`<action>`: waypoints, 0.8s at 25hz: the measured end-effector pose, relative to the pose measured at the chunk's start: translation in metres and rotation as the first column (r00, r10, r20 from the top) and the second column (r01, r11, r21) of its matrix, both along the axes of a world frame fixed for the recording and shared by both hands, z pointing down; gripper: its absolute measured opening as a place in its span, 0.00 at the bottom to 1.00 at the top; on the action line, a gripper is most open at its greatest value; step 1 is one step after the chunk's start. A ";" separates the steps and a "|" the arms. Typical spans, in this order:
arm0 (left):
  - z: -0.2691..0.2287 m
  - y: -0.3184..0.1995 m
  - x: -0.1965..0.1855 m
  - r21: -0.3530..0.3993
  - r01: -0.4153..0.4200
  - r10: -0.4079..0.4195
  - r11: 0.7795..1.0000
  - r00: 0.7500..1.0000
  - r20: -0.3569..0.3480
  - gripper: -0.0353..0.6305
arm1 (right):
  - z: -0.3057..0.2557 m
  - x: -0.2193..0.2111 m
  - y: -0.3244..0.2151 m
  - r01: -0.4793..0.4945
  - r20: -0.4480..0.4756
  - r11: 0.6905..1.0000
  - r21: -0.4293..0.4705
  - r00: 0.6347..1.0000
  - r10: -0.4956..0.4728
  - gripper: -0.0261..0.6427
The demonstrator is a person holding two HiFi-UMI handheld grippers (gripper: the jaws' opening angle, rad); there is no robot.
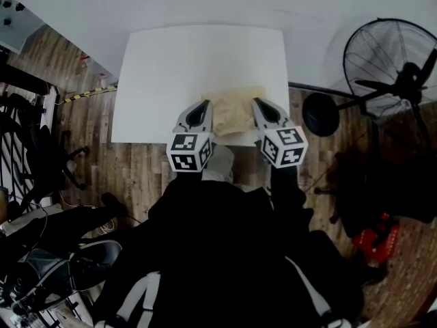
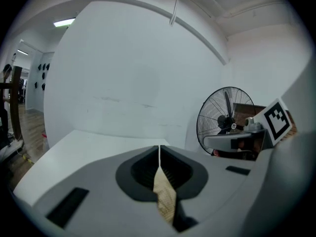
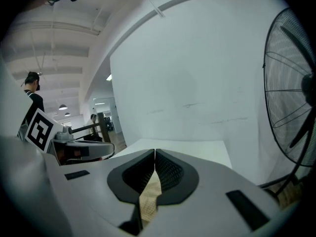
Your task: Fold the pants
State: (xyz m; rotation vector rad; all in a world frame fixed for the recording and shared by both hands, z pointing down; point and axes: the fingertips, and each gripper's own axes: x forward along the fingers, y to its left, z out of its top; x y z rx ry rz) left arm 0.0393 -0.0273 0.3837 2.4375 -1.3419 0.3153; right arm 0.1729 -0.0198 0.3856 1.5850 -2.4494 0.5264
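At the near edge of the white table, right in front of the person, sit the tan pants. They look like a fairly compact bunch, not spread out, with most of the tabletop beyond them bare.

Both grippers are on them. The left gripper has its jaws pressed together with a strip of tan cloth pinched between them, which the left gripper view shows plainly. Same deal on the other side: the right gripper is closed on a bit of the same fabric, with the cloth poking out toward the camera in its own view. So the pants are held at two spots, one on the left and one on the right, with the cloth stretched between the grippers.

How far along is it? Hard to call, honestly. My guess is somewhere in the middle of a fold. The cloth already looks short front to back, so maybe one fold is in, but I can't make out layers or where the legs and waistband are from the head view. What's probably left is carrying or laying the held edge over, letting go, and tidying up.

I can't spot any container in any view, so there are no contents to report. The only other thing around is a standing fan off to the right, well clear of the table.
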 end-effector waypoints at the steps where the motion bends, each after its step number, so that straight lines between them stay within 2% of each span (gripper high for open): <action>1: -0.004 -0.001 -0.001 0.011 0.003 -0.002 1.000 1.000 -0.003 0.07 | -0.005 -0.002 0.000 0.000 0.007 1.000 0.011 1.000 0.000 0.05; 8: -0.029 -0.002 -0.004 0.072 0.008 -0.008 0.997 1.000 -0.011 0.07 | -0.026 -0.010 -0.002 0.001 0.027 0.999 0.051 1.000 -0.002 0.05; 20: -0.056 0.010 -0.003 0.127 0.042 -0.038 0.991 0.999 -0.036 0.07 | -0.052 -0.008 0.008 0.011 0.057 0.993 0.118 0.998 -0.018 0.05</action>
